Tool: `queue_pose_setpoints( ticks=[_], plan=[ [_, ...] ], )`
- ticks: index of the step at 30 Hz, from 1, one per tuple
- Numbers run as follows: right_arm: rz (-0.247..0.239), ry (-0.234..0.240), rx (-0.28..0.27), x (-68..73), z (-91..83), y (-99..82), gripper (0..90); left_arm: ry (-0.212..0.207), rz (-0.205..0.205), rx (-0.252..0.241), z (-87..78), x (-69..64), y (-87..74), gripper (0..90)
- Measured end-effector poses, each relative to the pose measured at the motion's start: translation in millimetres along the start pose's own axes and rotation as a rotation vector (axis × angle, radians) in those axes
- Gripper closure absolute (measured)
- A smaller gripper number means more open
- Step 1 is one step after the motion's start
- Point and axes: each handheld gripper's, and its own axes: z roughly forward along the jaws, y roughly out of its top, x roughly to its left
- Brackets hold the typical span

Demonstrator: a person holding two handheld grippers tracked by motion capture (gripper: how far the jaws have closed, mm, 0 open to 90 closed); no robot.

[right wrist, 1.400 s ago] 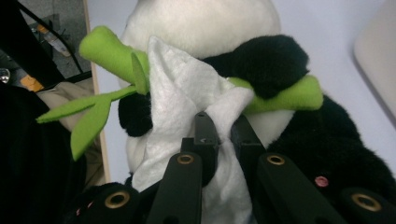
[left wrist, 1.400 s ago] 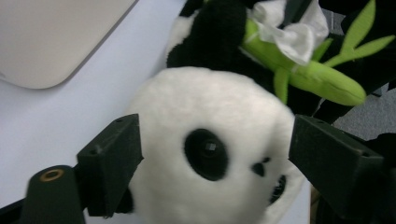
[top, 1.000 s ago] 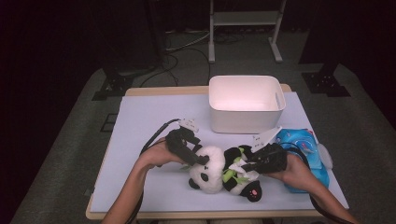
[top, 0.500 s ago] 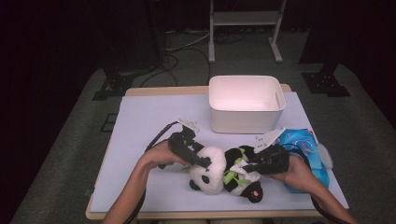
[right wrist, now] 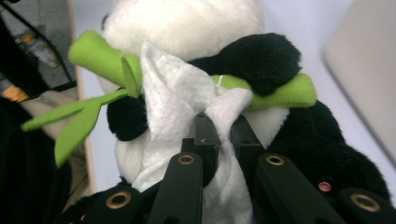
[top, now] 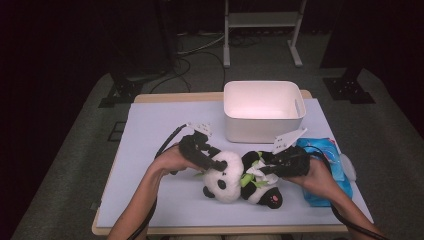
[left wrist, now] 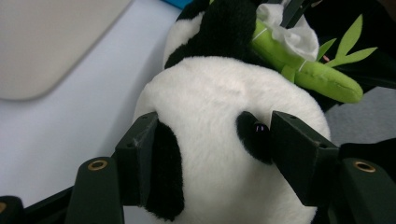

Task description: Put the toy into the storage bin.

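Note:
A black-and-white plush panda point(top: 227, 181) lies on its side on the table's pale mat, with a green felt bamboo stalk point(right wrist: 285, 93) against its chest. My left gripper point(top: 215, 164) reaches it from the left. Its jaws have just been closing, and the pads now press on both sides of the panda's white head point(left wrist: 219, 154), one at the black ear, one at the eye patch. From the right, my right gripper point(top: 263, 168) is shut on a crumpled white wipe point(right wrist: 170, 107), which it holds against the bamboo and chest.
A white rectangular bin point(top: 263, 95) stands behind the panda at the back of the mat point(top: 165, 125). A blue wipe packet point(top: 325, 150) lies under the right hand near the table's right edge. Dark floor and cables surround the table.
The left gripper's jaws have narrowed around the panda's head and now grip it. The right gripper and its wipe have stayed put.

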Motion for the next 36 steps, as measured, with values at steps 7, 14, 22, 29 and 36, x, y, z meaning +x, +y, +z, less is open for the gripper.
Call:
queue_pose_setpoints(
  ticks=[7,14,22,29,36],
  plan=[
    [0.017,0.009,-0.033,-6.3,-3.0,5.2,83.5,0.066,0.062,0.03,-3.4,-5.3,3.6,34.4],
    [-0.011,-0.016,-0.049,-5.5,-20.7,22.3,83.3,0.091,0.125,0.018,-3.5,-20.8,-3.7,34.0],
    [-0.017,0.003,0.0,-7.3,-11.1,37.1,83.2,0.102,0.139,0.038,-0.3,-33.0,-14.3,33.7],
    [-0.001,0.051,0.027,-4.5,-3.9,30.0,83.2,0.097,0.095,0.04,-2.0,-29.8,-19.8,27.0],
    [0.007,0.051,0.041,-4.1,-2.4,19.4,83.2,0.09,0.087,0.045,-0.4,-27.8,-17.9,25.0]
  ],
)
